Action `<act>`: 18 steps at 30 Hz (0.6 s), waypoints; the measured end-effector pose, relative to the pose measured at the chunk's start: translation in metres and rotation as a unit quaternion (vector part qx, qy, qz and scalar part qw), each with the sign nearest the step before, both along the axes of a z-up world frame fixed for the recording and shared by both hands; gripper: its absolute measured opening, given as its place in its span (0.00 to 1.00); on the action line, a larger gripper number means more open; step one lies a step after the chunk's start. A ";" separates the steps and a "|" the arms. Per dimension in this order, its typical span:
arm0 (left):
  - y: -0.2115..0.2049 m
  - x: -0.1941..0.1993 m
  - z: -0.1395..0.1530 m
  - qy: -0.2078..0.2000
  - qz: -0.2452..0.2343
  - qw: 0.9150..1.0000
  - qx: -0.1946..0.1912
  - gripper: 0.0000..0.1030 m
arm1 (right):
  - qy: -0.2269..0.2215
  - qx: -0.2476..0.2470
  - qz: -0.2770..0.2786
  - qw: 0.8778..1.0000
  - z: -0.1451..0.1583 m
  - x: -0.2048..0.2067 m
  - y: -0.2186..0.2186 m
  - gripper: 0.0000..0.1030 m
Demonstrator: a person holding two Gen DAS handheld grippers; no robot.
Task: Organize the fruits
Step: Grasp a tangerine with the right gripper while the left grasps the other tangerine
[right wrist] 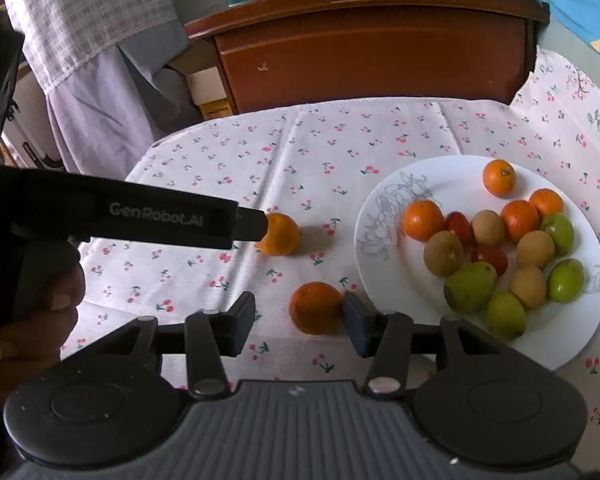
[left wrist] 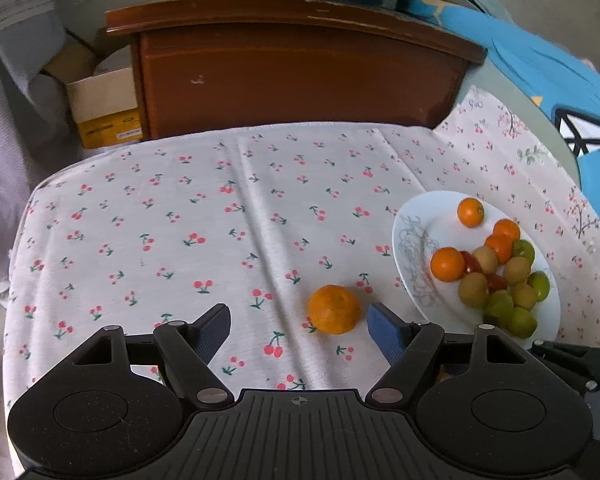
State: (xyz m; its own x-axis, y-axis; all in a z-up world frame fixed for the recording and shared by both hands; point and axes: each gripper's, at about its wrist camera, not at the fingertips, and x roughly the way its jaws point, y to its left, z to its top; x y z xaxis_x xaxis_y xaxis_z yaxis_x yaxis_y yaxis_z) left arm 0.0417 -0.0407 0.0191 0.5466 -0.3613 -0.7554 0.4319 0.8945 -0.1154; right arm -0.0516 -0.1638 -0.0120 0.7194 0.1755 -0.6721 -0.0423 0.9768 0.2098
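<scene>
White plate (right wrist: 384,280), landmark, on cherry-print cloth (right wrist: 320,140): holds 4 oranges, several green and tan fruits, red pieces.
Near orange (right wrist: 315,307): on the cloth just left of the plate, between the parted pads of the right gripper (right wrist: 300,326); no pad presses it.
Far orange (left wrist: 334,309): farther left of the plate, between the wide-apart fingers of the left gripper (left wrist: 300,330), unheld.

Both tongs (left wrist: 298,326) (right wrist: 298,322) apparently agape.
</scene>
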 end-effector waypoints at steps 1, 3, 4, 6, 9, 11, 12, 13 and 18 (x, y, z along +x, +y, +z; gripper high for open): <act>-0.002 0.001 -0.002 0.002 -0.002 1.000 0.001 0.72 | 0.005 0.002 0.000 1.000 -0.003 0.001 0.001 0.48; -0.005 0.004 -0.005 0.007 -0.005 1.000 -0.002 0.71 | 0.008 -0.001 -0.002 1.000 -0.006 0.002 0.003 0.48; -0.006 0.004 -0.007 0.008 -0.006 1.000 -0.002 0.71 | 0.009 -0.003 -0.002 1.000 -0.008 0.002 0.004 0.48; -0.008 0.006 -0.010 0.008 -0.008 1.000 0.001 0.71 | 0.007 -0.007 -0.003 1.000 -0.009 0.002 0.005 0.47; -0.012 0.007 -0.014 0.011 -0.014 1.000 0.002 0.70 | 0.007 -0.007 -0.010 1.000 -0.008 0.003 0.004 0.42; -0.014 0.008 -0.017 0.014 -0.017 1.000 0.004 0.65 | 0.008 -0.004 -0.016 1.000 -0.008 0.004 0.003 0.39; -0.016 0.008 -0.018 0.015 -0.017 1.000 0.006 0.63 | 0.008 -0.004 -0.017 1.000 -0.008 0.004 0.002 0.36; -0.017 0.008 -0.020 0.015 -0.018 1.000 0.009 0.62 | 0.008 -0.005 -0.019 1.000 -0.008 0.004 0.002 0.34; -0.022 0.006 -0.024 0.014 -0.024 0.999 0.018 0.45 | 0.009 -0.005 -0.024 1.000 -0.008 0.005 0.001 0.31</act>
